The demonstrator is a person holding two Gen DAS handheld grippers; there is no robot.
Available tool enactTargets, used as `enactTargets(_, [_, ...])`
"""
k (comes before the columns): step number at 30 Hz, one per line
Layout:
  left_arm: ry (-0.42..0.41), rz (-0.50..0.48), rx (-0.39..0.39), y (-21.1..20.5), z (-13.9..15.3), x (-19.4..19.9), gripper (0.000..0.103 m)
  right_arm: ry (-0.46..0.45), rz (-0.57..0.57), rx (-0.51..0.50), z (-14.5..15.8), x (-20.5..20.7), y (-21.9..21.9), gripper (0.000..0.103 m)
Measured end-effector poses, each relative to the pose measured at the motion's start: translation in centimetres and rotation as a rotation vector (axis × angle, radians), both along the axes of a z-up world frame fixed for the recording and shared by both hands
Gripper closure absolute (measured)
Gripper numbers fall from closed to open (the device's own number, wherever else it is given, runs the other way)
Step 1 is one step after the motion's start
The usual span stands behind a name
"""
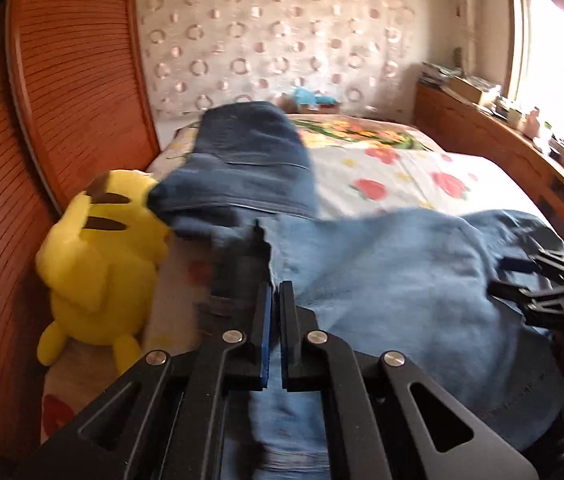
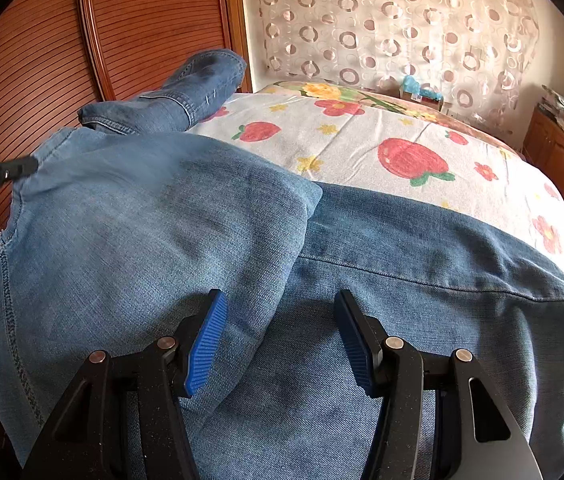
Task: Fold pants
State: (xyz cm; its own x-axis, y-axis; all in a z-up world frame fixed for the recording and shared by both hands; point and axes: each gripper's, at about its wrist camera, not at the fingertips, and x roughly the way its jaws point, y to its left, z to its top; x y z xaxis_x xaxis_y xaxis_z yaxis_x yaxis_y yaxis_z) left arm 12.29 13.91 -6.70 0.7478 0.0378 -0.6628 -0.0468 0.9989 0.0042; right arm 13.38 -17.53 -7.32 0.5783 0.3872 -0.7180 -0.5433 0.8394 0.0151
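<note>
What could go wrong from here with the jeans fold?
1. The left gripper looks nearly shut on a thin edge of the light jeans; the fabric may slip out mid-fold.
2. The right gripper is open over the denim, so only one side is held and the fold may skew.
3. The yellow plush sits beside the darker jeans; dragged fabric could snag or knock it.

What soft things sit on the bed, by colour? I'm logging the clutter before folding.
Blue: 2 — light jeans, dark jeans
Yellow: 1 — plush toy
Total: 3
</note>
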Motion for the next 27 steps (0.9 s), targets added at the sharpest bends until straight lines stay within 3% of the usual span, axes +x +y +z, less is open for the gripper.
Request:
enactTargets(3, [-0.006, 0.008, -0.009, 1.2, 0.3, 0.0, 0.098, -0.002, 0.0, -0.003, 0.0, 0.0, 0.0, 0.045])
enactTargets(6, [-0.014, 0.008, -0.005, 1.5, 0.4, -0.1, 0.088, -0.004, 0.0, -0.005, 0.0, -0.1, -0.2, 0.045])
enactTargets(9, [-0.021, -0.008, -0.034, 1.4, 0.5, -0.3, 0.07, 0.004, 0.0, 0.012, 0.0, -0.1, -0.5, 0.045])
enactTargets(11, [-0.041, -0.028, -0.05, 0.9, 0.7, -0.7, 0.053, 0.012, 0.003, 0.037, 0.1, -0.1, -1.1, 0.045])
enactTargets(13, [-0.049, -0.056, -0.057, 0.0, 0.8, -1.2, 0.048, 0.017, -0.001, 0.058, 0.4, -0.6, -1.8, 0.045])
enactTargets(14, [-0.05, -0.076, -0.063, -0.6, 0.8, -1.5, 0.034, 0.012, -0.002, 0.067, 0.6, -1.0, -2.4, 0.045])
enactTargets(16, [-0.063, -0.104, -0.073, -1.6, 0.8, -2.1, 0.023, -0.007, -0.008, 0.083, 1.3, -1.9, -3.7, 0.045])
enactTargets(27, [-0.077, -0.239, -0.096, -9.6, -0.1, -3.8, 0.023, -0.093, -0.112, 0.105, 3.1, -7.3, -13.4, 0.045])
